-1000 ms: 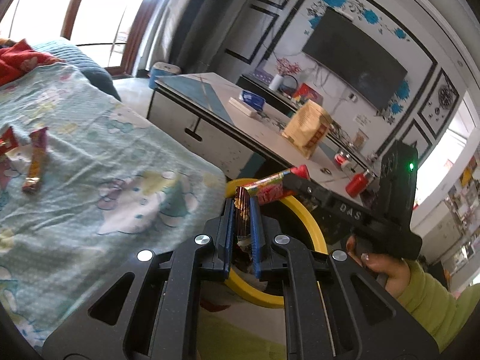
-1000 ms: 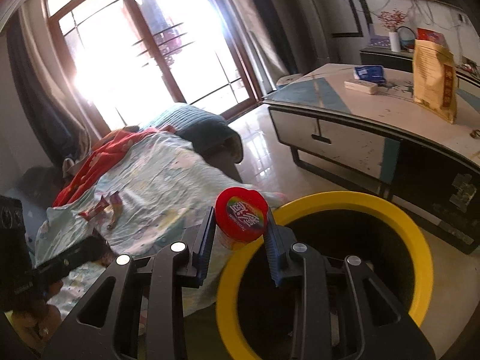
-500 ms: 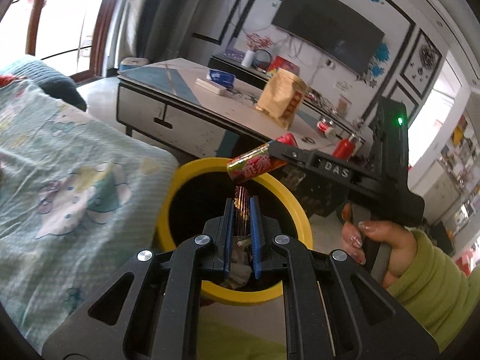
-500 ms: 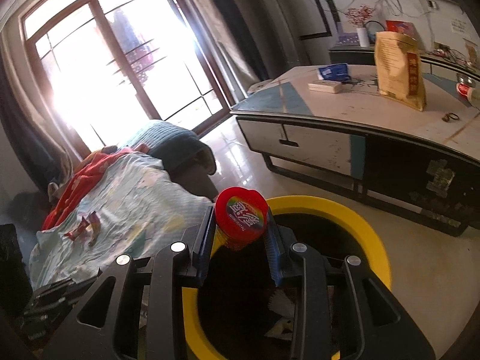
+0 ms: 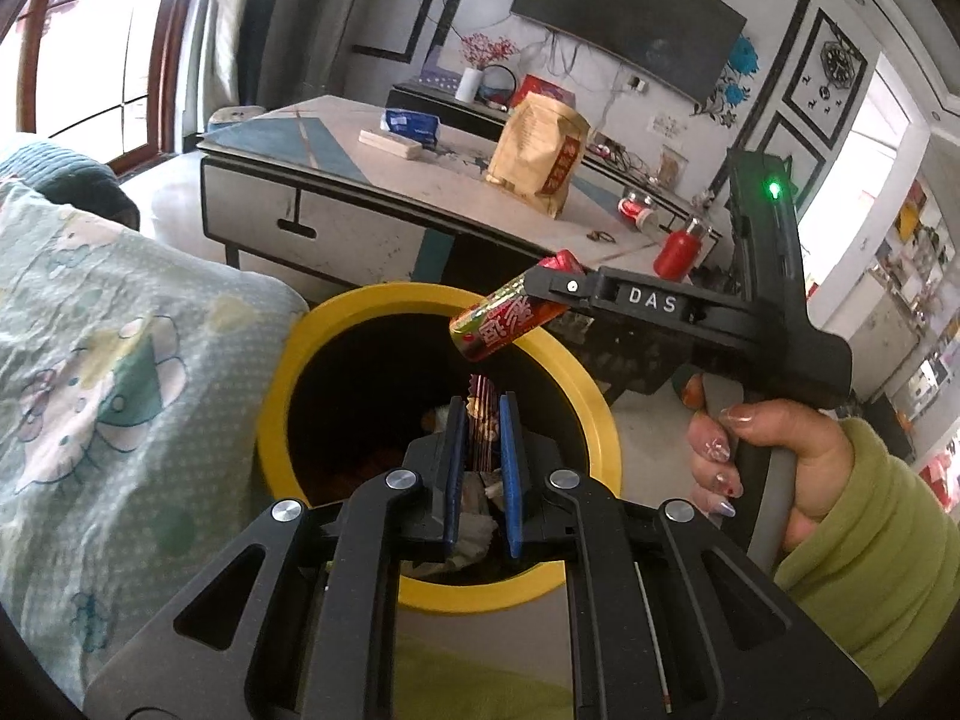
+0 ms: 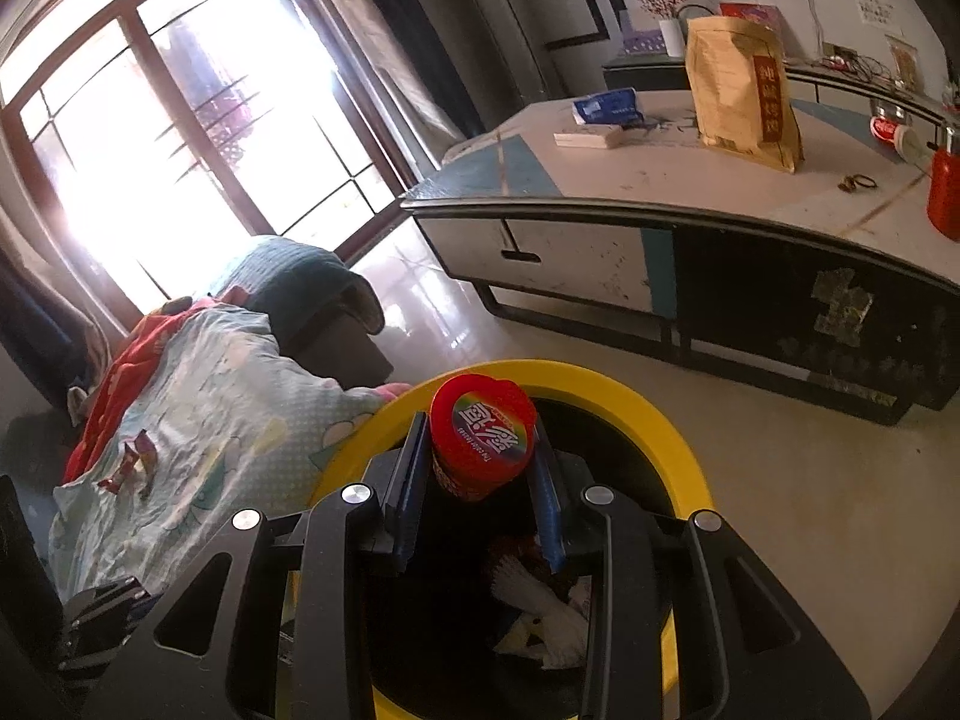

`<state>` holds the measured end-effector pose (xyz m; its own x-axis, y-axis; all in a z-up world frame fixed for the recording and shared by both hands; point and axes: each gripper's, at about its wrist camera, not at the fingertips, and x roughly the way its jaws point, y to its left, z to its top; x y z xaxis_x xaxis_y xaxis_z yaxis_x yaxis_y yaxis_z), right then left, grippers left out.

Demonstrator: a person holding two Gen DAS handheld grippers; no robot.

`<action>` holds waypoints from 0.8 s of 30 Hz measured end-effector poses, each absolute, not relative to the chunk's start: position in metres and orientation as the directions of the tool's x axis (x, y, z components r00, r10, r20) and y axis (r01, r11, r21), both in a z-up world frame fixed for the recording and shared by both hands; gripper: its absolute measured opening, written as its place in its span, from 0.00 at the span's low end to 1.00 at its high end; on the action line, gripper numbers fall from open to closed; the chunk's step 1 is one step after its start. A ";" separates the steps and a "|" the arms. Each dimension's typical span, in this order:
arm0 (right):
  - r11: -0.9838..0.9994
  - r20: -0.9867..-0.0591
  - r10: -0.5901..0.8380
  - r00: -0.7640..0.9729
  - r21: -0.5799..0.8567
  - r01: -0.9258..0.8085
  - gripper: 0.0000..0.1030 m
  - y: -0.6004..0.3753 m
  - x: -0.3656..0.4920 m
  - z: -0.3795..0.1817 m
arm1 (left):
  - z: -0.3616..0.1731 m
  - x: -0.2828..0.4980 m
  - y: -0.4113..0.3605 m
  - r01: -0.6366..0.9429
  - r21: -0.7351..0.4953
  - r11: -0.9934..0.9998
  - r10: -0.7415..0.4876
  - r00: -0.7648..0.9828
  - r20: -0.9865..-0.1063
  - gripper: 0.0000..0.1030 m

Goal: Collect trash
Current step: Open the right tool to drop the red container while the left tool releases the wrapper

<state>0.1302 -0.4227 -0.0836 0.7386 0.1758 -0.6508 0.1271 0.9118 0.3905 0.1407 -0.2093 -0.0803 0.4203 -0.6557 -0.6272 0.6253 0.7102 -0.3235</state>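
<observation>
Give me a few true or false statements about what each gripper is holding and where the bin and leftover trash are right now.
1. The right gripper holds a red tube over the bin. True.
2. The left gripper holds nothing. False: it is shut on a wrapper.
3. The bin has a yellow rim. True.
4. The bin has nothing in it. False: crumpled trash lies inside.
5. Wrappers remain on the blanket. True.
6. The brown bag lies on the floor. False: it stands on the table.
</observation>
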 end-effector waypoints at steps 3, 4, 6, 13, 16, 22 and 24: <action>0.909 -0.657 0.174 0.733 0.394 0.137 0.29 -0.426 0.130 -0.086 | -0.085 0.141 -0.216 0.636 -0.321 0.702 -0.658 0.405 -0.635 0.06; 0.907 -0.659 0.178 0.731 0.398 0.138 0.29 -0.426 0.130 -0.087 | -0.086 0.140 -0.219 0.639 -0.320 0.699 -0.658 0.402 -0.637 0.06; 0.903 -0.660 0.182 0.729 0.406 0.142 0.30 -0.429 0.130 -0.088 | -0.088 0.140 -0.223 0.646 -0.316 0.695 -0.660 0.397 -0.638 0.06; 0.891 -0.662 0.181 0.727 0.424 0.165 0.48 -0.434 0.132 -0.088 | -0.087 0.143 -0.222 0.631 -0.303 0.715 -0.642 0.419 -0.642 0.49; 0.892 -0.656 0.166 0.737 0.419 0.172 0.56 -0.433 0.130 -0.084 | -0.084 0.143 -0.216 0.616 -0.306 0.726 -0.639 0.439 -0.632 0.66; 0.916 -0.643 0.116 0.757 0.364 0.169 0.69 -0.423 0.127 -0.072 | -0.076 0.142 -0.203 0.588 -0.285 0.758 -0.615 0.495 -0.614 0.89; 0.921 -0.632 0.106 0.768 0.354 0.164 0.73 -0.419 0.125 -0.067 | -0.073 0.141 -0.198 0.578 -0.275 0.768 -0.604 0.515 -0.608 0.89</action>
<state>0.1248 -0.4193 -0.0674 0.7677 0.1062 -0.6319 0.1639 0.9209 0.3538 0.1409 -0.1984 -0.0732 0.5147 -0.6045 -0.6080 0.5782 0.7684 -0.2745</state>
